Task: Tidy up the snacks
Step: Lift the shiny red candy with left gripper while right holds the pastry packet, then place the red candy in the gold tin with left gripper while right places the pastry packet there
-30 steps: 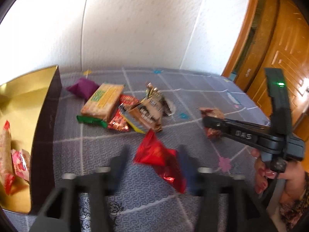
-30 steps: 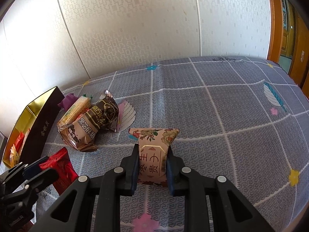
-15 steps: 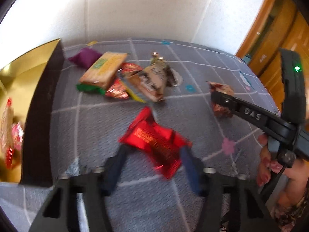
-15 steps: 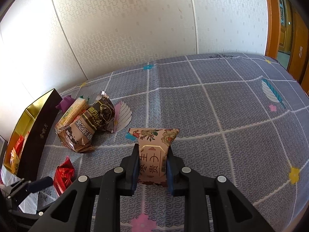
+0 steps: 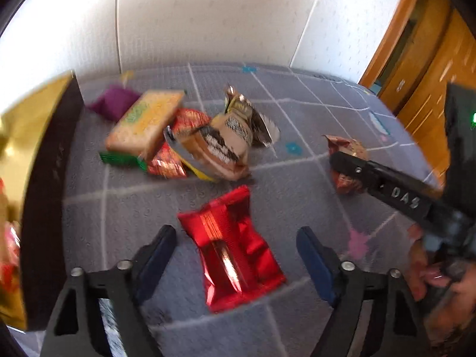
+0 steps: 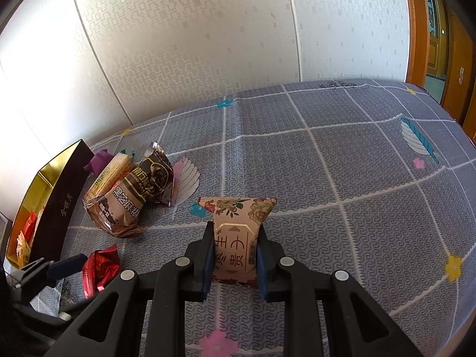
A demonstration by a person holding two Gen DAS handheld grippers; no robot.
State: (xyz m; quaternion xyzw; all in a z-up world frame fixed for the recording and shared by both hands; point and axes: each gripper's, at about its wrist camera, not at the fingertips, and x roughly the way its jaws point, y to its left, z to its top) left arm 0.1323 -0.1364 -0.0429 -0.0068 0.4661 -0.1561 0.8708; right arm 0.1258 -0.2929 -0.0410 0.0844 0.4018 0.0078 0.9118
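Nearest, the left gripper (image 5: 235,247) has its jaws opening around one red foil packet (image 5: 232,253) that lies on the grey cloth (image 6: 357,178), its pads clear of the wrapper. The right gripper (image 6: 235,255) is clenched on one floral-wrapped pastry (image 6: 236,238). Farther off lies a pile: two brown packets (image 6: 131,196), one biscuit pack (image 5: 145,120), one purple packet (image 5: 114,104). One gold-lined box (image 6: 64,199) stands at the left.
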